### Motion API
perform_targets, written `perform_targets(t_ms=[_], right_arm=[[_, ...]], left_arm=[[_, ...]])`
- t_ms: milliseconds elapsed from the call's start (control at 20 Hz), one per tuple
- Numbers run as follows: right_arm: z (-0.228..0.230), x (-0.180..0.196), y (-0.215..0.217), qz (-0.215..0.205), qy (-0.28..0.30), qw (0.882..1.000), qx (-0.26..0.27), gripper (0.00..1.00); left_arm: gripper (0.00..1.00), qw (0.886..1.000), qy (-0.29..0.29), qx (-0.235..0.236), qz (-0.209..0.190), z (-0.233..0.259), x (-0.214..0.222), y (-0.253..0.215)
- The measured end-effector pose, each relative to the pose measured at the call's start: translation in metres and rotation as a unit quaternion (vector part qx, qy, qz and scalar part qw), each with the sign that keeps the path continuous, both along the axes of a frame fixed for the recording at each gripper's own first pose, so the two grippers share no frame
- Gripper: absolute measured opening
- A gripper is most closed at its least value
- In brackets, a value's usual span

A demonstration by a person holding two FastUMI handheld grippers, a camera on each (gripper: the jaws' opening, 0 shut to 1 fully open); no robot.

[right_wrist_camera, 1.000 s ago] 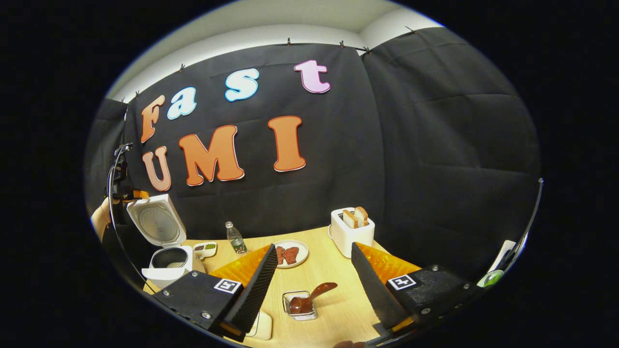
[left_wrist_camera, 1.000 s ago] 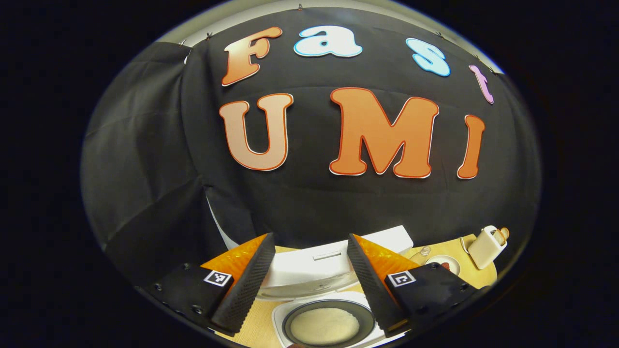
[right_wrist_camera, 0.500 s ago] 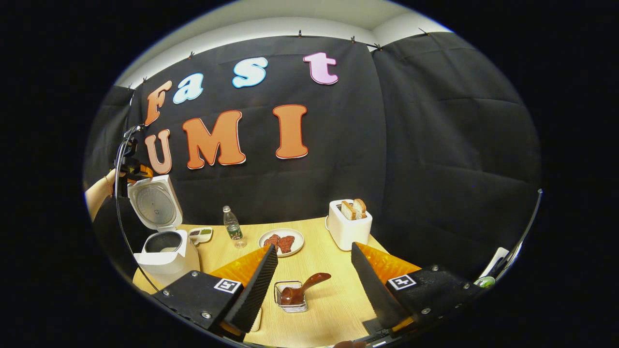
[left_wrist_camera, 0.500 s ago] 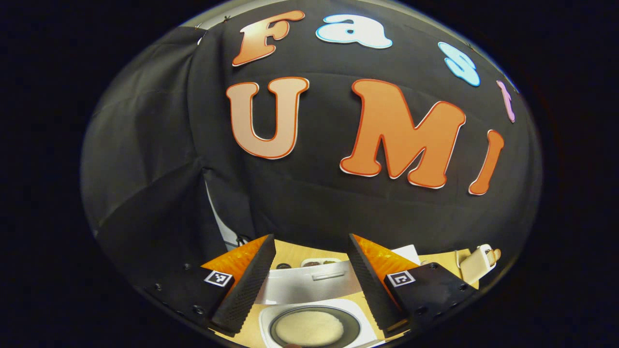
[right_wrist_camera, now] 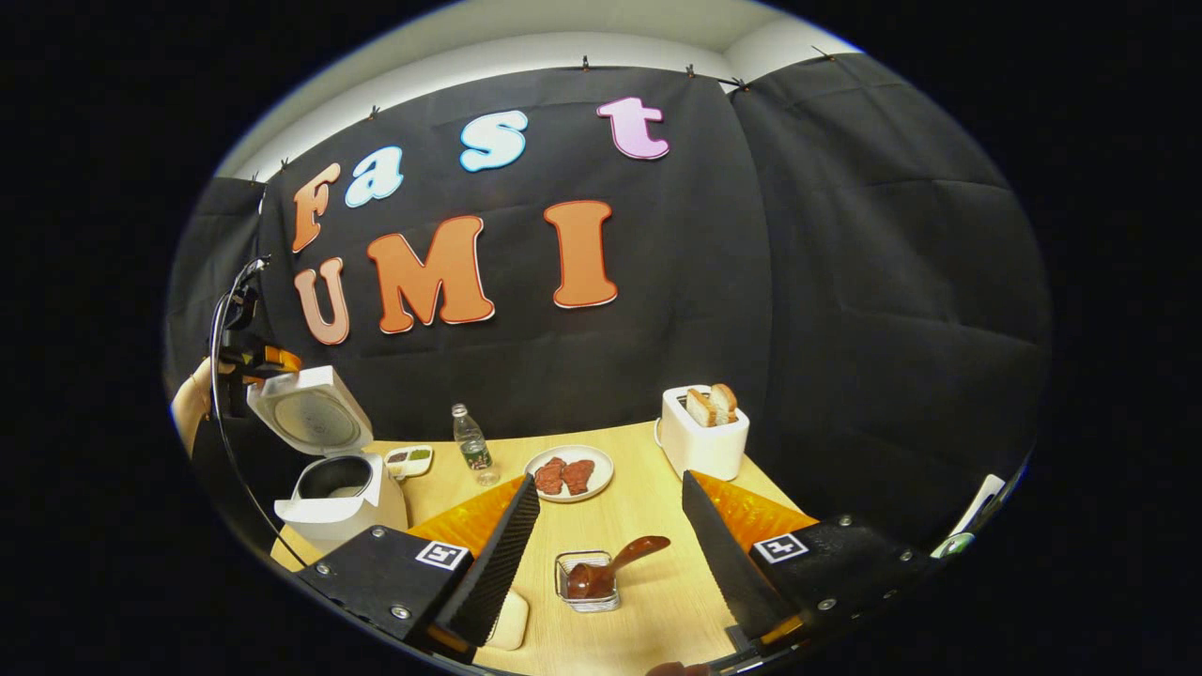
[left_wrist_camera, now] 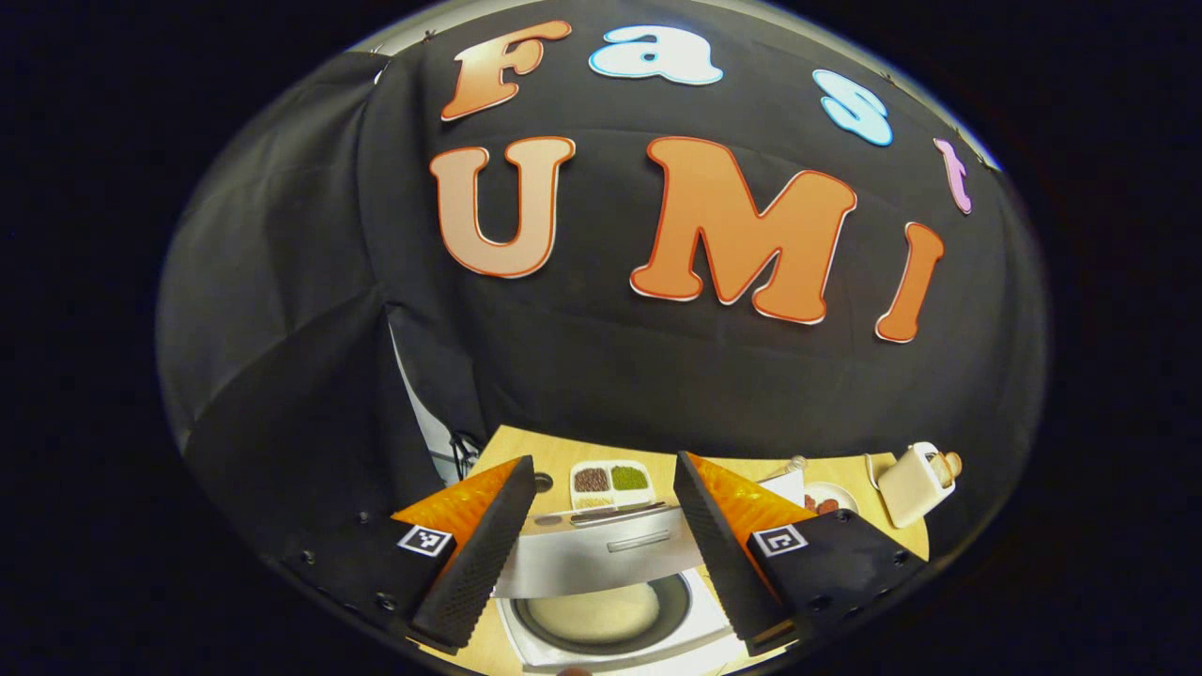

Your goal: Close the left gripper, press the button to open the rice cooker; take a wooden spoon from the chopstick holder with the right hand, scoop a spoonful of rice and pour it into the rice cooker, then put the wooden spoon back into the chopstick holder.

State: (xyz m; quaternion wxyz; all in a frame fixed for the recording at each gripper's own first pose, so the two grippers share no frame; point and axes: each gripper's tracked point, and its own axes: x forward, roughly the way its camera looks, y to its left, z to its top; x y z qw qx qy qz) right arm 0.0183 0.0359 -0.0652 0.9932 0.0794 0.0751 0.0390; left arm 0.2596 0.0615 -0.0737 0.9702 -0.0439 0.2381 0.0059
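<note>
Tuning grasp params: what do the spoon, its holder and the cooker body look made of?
Spoon: dark reddish-brown with a glossy sheen, probably lacquered wood. Holder: thin silvery mesh walls, looks like metal wire. Rice cooker: smooth matte white shell, likely plastic; inner pot dark and smooth, possibly coated metal.

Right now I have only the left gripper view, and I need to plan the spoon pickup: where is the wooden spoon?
Observer: The wooden spoon sits in the wire chopstick holder on the table, bowl down. Its handle leans out to the right in the right gripper view.
Operator: Is the right gripper on it yet?
Observer: No. The right gripper is open and holds nothing. The holder lies ahead, between its fingers in that view.
Operator: Anything close to the holder?
Observer: A small pale block lies on the table to the holder's left, apart from it.
</note>
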Motion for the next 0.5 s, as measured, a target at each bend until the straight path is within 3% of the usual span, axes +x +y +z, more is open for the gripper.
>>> perform_targets(t_ms=[200,500], right_arm=[[-0.008,0.01,0.018,0.029,0.011,1.0,0.006,0.95],[-0.014,0.017,0.037,0.056,0.022,0.998,0.011,0.95]], left_arm=[[1.0,1.0,0.023,0.007,-0.007,-0.05,-0.049,-0.017],[1.0,0.999,0.024,0.036,0.015,-0.122,-0.097,-0.027]])
